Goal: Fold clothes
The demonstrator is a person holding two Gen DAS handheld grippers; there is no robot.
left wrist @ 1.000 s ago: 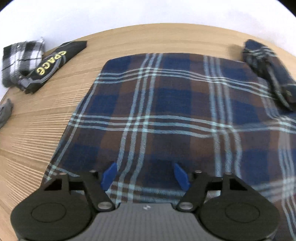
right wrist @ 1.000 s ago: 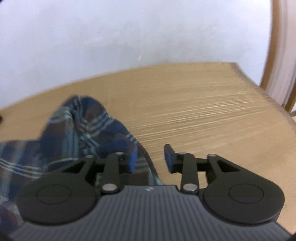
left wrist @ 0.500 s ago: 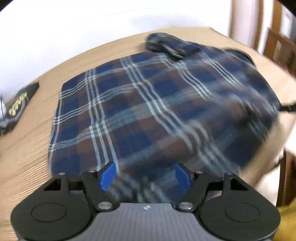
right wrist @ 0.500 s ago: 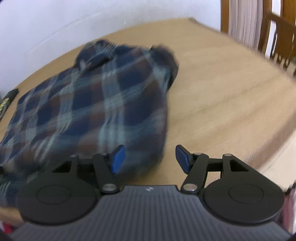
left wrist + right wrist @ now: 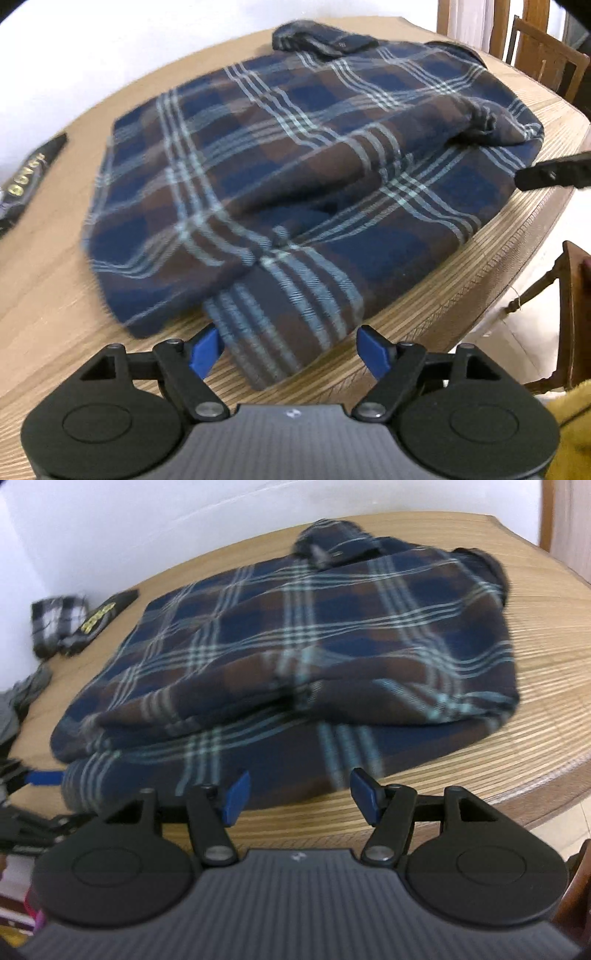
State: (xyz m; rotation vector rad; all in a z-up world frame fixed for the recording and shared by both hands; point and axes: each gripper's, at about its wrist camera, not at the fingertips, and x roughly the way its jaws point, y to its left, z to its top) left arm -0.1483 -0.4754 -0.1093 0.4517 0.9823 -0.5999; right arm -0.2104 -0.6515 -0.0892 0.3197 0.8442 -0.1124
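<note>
Now both tongs stand spread and empty: the left tongs (image 5: 290, 349) are closing slightly, with the shirt's near hem just ahead of their blue tips, not between them, and the right tongs (image 5: 301, 797) hold apart over bare wood before the same hem. A second ago the right tongs were narrower, next to a bunched piece of the plaid shirt (image 5: 295, 657) near the table's far edge, while the left tongs hovered over flat cloth. Since then that piece has been carried over and let go, so a doubled layer lies across the shirt's middle. The shirt rests on the table (image 5: 546, 686), reaching toward its near right edge, with its collar toward the far edge. One fold looks done; judging by the loose ridge, smoothing or a second fold probably comes next. Other folded clothes (image 5: 59, 622) sit at the far left edge.
</note>
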